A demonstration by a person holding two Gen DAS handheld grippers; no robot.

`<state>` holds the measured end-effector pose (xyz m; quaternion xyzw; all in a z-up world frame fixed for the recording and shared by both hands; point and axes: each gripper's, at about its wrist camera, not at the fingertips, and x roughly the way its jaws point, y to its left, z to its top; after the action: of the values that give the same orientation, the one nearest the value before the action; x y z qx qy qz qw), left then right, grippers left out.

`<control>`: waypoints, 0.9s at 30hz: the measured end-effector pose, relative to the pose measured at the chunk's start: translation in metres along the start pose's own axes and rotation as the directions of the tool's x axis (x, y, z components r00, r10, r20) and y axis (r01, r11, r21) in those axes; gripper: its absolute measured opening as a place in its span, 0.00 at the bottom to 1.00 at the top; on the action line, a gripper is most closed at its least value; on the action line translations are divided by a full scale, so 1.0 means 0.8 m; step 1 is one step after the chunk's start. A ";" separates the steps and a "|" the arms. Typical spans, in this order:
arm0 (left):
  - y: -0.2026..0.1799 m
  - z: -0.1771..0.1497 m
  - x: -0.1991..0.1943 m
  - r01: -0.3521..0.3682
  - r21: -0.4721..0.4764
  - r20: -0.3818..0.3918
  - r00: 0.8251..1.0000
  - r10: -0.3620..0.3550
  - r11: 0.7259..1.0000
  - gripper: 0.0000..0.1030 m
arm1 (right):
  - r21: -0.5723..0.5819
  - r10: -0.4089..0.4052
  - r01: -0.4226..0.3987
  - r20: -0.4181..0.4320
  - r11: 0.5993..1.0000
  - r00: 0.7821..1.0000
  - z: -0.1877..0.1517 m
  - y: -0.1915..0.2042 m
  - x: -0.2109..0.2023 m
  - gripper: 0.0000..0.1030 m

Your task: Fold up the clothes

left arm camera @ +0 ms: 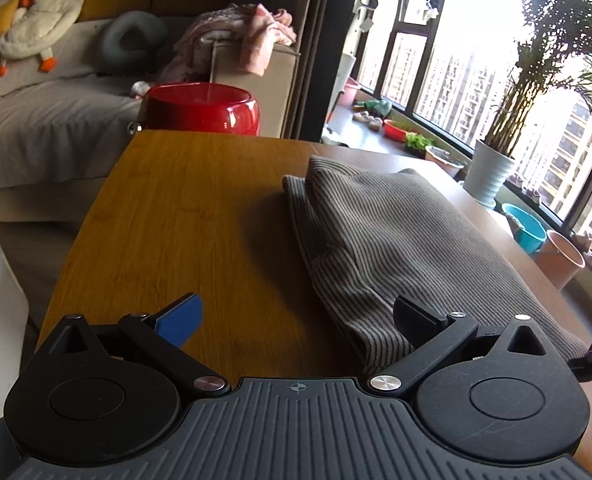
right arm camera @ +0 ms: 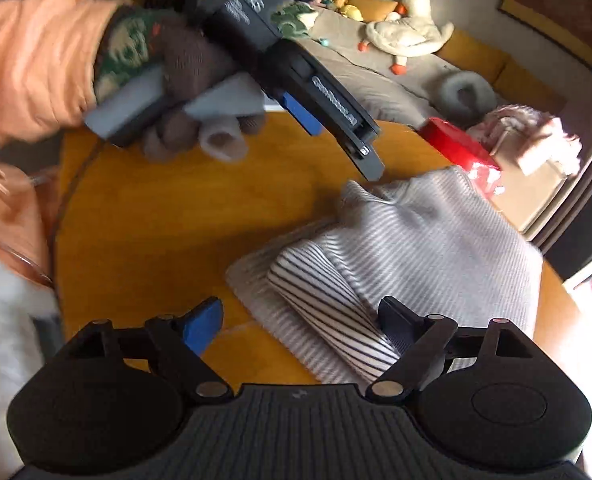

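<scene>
a wooden table point(left arm camera: 183, 216) is standing in a living room, with a grey sofa behind it and a bright window to one side. the striped knit garment point(left arm camera: 408, 248) is lying on the table's window side, already doubled over into a thick bundle with a rolled edge point(right arm camera: 328, 312) showing wider stripes nearest the right wrist view.

the right gripper point(right arm camera: 300, 324) is hovering just over that rolled edge, its jaws spread wide with nothing between the pads. the left gripper point(left arm camera: 296, 322) is also standing spread and empty beside the bundle's near corner; its gloved hand point(right arm camera: 183, 92) is showing above the table.

to do the next fold well (it looks like a final tidy-up fold), each gripper should probably be catching all layers at a corner, not just the top one, and both should be lifting together so the bundle isn't slipping apart.
</scene>
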<state>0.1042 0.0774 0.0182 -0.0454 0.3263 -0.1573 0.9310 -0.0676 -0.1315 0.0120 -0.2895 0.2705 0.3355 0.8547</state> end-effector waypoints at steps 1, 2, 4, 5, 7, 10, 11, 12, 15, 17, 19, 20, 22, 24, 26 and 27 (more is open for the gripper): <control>-0.002 0.000 -0.001 0.003 0.005 0.001 1.000 -0.003 1.000 1.00 | 0.022 -0.019 0.019 -0.005 1.000 1.000 0.001 -0.003 0.002 0.73; -0.003 -0.001 -0.003 0.007 0.011 0.002 1.000 -0.007 1.000 1.00 | 0.043 -0.037 0.038 -0.010 0.998 0.999 0.002 -0.005 0.005 0.63; -0.008 -0.002 -0.007 0.017 0.027 0.006 1.000 -0.018 0.999 1.00 | 0.194 -0.004 0.005 -0.009 0.981 1.000 0.001 -0.029 0.005 0.59; -0.011 -0.004 -0.011 0.026 0.039 0.008 1.000 -0.026 0.999 1.00 | 0.268 0.013 -0.011 -0.006 0.963 1.000 0.000 -0.041 0.005 0.56; -0.019 -0.007 -0.017 0.059 0.077 0.013 0.998 -0.060 0.995 1.00 | 0.483 0.089 -0.090 0.024 0.871 0.996 -0.006 -0.081 0.002 0.50; -0.031 -0.011 -0.028 0.113 0.138 0.018 0.993 -0.117 0.984 1.00 | 0.692 0.183 -0.198 0.095 0.694 0.978 -0.030 -0.128 0.005 0.45; -0.037 -0.014 -0.031 0.135 0.163 0.017 0.990 -0.139 0.977 1.00 | 0.721 0.199 -0.220 0.115 0.657 0.973 -0.038 -0.136 0.006 0.43; -0.042 -0.017 -0.034 0.152 0.185 0.013 0.988 -0.157 0.971 1.00 | 0.731 0.201 -0.226 0.123 0.644 0.972 -0.042 -0.136 0.005 0.43; -0.053 -0.028 -0.040 0.189 0.252 -0.003 0.981 -0.194 0.949 1.00 | 0.759 0.207 -0.243 0.145 0.604 0.968 -0.053 -0.139 0.002 0.43; -0.059 -0.036 -0.043 0.206 0.299 -0.011 0.977 -0.212 0.932 1.00 | 0.774 0.210 -0.248 0.151 0.582 0.966 -0.055 -0.143 0.002 0.43; -0.064 -0.045 -0.049 0.213 0.346 -0.013 0.975 -0.222 0.914 1.00 | 0.795 0.218 -0.258 0.161 0.549 0.962 -0.059 -0.151 0.005 0.43; -0.066 -0.049 -0.052 0.216 0.372 -0.013 0.974 -0.227 0.903 1.00 | 0.809 0.225 -0.266 0.170 0.524 0.959 -0.062 -0.154 0.007 0.43; -0.070 -0.056 -0.054 0.218 0.416 -0.012 0.972 -0.234 0.883 1.00 | 0.828 0.238 -0.282 0.185 0.485 0.953 -0.066 -0.161 0.012 0.43; -0.076 -0.061 -0.052 0.221 0.454 -0.010 0.970 -0.243 0.863 1.00 | 0.841 0.248 -0.296 0.200 0.453 0.948 -0.069 -0.167 0.019 0.43; -0.086 -0.062 -0.045 0.217 0.493 -0.003 0.969 -0.247 0.843 1.00 | 0.847 0.255 -0.306 0.210 0.435 0.944 -0.070 -0.170 0.024 0.43; -0.091 -0.063 -0.041 0.213 0.512 0.002 0.968 -0.249 0.832 1.00 | 0.849 0.258 -0.310 0.214 0.428 0.942 -0.070 -0.171 0.026 0.43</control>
<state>0.0299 0.0200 0.0116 0.1571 0.2334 -0.3473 0.8946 0.0304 -0.2436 0.0026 0.2437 0.4253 0.2971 0.8194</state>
